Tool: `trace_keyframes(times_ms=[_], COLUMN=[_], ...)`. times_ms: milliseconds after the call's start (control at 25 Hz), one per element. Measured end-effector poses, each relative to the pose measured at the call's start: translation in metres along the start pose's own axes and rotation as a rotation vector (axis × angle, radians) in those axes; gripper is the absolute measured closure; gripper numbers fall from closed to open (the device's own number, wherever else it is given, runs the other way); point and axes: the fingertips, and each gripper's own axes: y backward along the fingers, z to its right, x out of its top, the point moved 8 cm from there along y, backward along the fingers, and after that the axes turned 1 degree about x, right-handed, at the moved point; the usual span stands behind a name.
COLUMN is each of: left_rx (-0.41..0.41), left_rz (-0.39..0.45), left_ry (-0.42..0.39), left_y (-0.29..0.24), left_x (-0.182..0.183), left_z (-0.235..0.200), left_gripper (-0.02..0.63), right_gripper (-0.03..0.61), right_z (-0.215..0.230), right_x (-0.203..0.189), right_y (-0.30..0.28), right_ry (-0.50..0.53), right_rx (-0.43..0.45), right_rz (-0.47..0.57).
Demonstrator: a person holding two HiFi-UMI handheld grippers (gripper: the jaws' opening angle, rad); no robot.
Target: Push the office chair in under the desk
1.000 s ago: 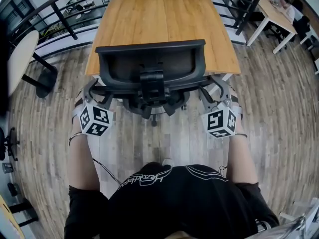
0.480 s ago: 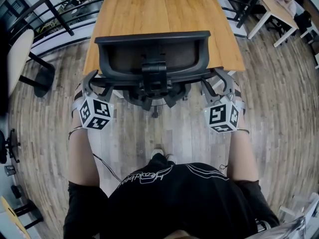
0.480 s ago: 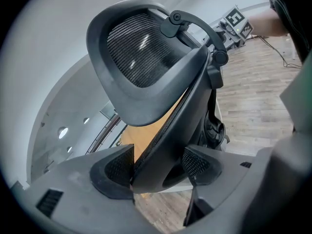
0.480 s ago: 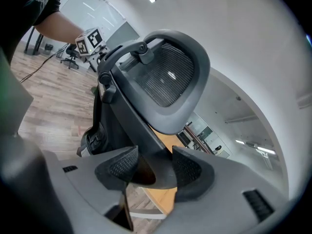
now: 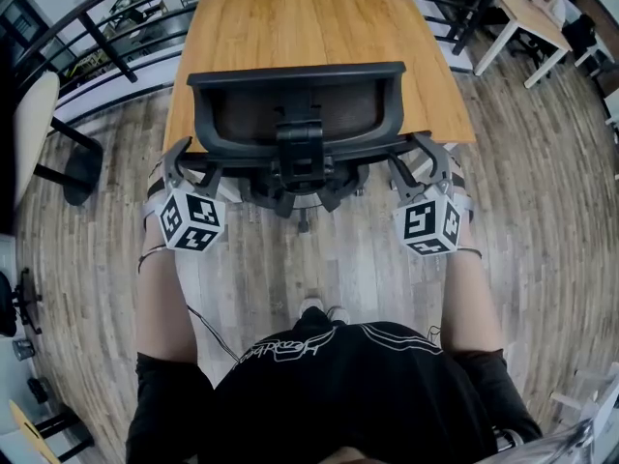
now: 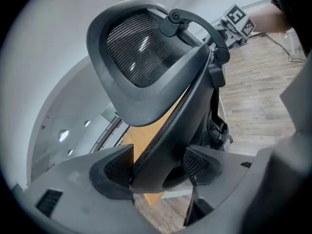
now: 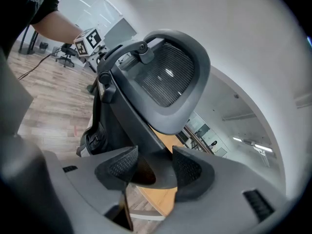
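Your bare forearms, left (image 5: 158, 303) and right (image 5: 471, 303), reach forward from short black sleeves (image 5: 162, 399), roughly parallel and well apart. Your left grey two-jaw gripper (image 5: 182, 162), with its black-and-white marker cube (image 5: 191, 222) facing up, points forward and somewhat down. Its textured pads (image 6: 114, 167) are closed on the left edge of the black mesh-backed office chair (image 5: 295, 114). Your right grey two-jaw gripper (image 5: 426, 158) mirrors it, jaws standing wide and clamped on the backrest's right edge.

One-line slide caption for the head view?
Left gripper and right gripper grip the office chair by its backrest sides at the near edge of the wooden desk.
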Motion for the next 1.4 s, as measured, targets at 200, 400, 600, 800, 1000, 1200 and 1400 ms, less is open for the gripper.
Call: trace_keyframes(times_ms=[200, 400, 600, 800, 1000, 1200, 1400], left_rx=[0.012, 0.019, 0.004, -0.009, -0.009, -0.003, -0.056], left_rz=[0.011, 0.026, 0.038, 0.080, 0.125, 0.252, 0.371], left_ry=[-0.005, -0.008, -0.019, -0.026, 0.012, 0.288, 0.590], left_y=[-0.004, -0.010, -0.015, -0.012, 0.000, 0.057, 0.126], left_x=[-0.001, -0.001, 0.000, -0.003, -0.005, -0.008, 0.002], left_z=[0.000, 0.000, -0.002, -0.001, -0.001, -0.017, 0.002], left_gripper=[0.330, 0.328, 0.327, 0.327, 0.322, 0.324, 0.328], right_gripper=[0.330, 0.330, 0.330, 0.330, 0.330, 0.330, 0.330], right_z=[-0.002, -0.003, -0.003, -0.004, 0.001, 0.011, -0.008], right_x=[0.000, -0.002, -0.003, -0.002, 0.003, 0.024, 0.039], right_y=[-0.001, -0.002, -0.005, -0.007, 0.012, 0.061, 0.110], right_ry=[0.000, -0.005, -0.007, -0.017, 0.007, -0.140, -0.374], right_rx=[0.001, -0.002, -0.014, -0.015, 0.003, -0.001, 0.133], right_rz=[-0.011, -0.025, -0.032, -0.046, -0.052, 0.066, 0.231])
